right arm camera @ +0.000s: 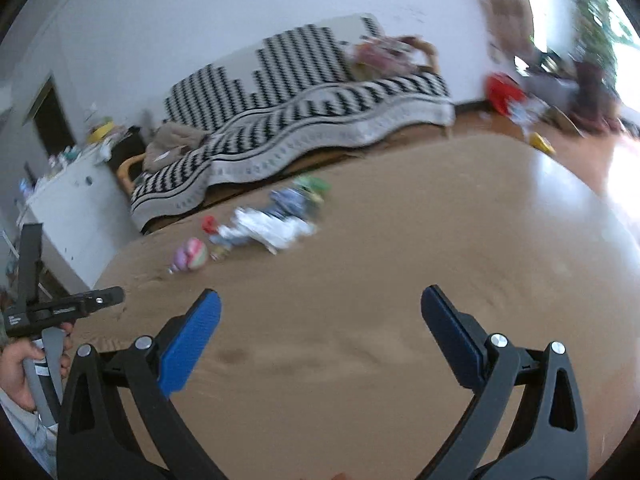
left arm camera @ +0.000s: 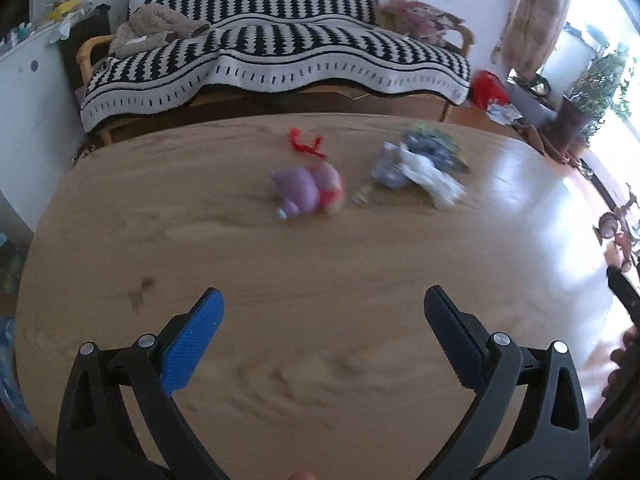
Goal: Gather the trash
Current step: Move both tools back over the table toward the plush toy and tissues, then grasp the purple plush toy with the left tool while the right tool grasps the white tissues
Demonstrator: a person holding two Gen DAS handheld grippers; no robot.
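My left tool (left arm camera: 324, 300) hangs released above the near part of the wooden tabletop (left arm camera: 280, 272), its blue-padded fingers (left arm camera: 192, 344) spread wide with nothing between them. My right tool (right arm camera: 320, 300) is released the same way, fingers (right arm camera: 188, 344) apart over bare wood (right arm camera: 400, 280); in its view my left hand (right arm camera: 18, 372) shows at the lower left edge, wrapped around the grey handle of the other tool. Farther out, toward the far side of the tabletop, the trash lies in a loose cluster, well apart from both tools. Nearest is a rounded purple and pink piece (left arm camera: 306, 190), blurred enough that I cannot tell what it is, with a small pale scrap (left arm camera: 362, 196) just beside it to the right. Right of that sits a crumpled heap of white and grey-blue wrappers (left arm camera: 416, 170), and behind the heap is something bluish with green edges (left arm camera: 434, 144). A thin red curl (left arm camera: 306, 144) lies behind the purple piece, close to the far edge. Beyond the tabletop stands a wooden-framed sofa under a black-and-white patterned blanket (left arm camera: 280, 48), with a beige garment (left arm camera: 156, 28) bunched at its left end. A red bag (left arm camera: 488, 88) sits on the floor to the sofa's right, near a potted plant (left arm camera: 600, 84) by the bright window.
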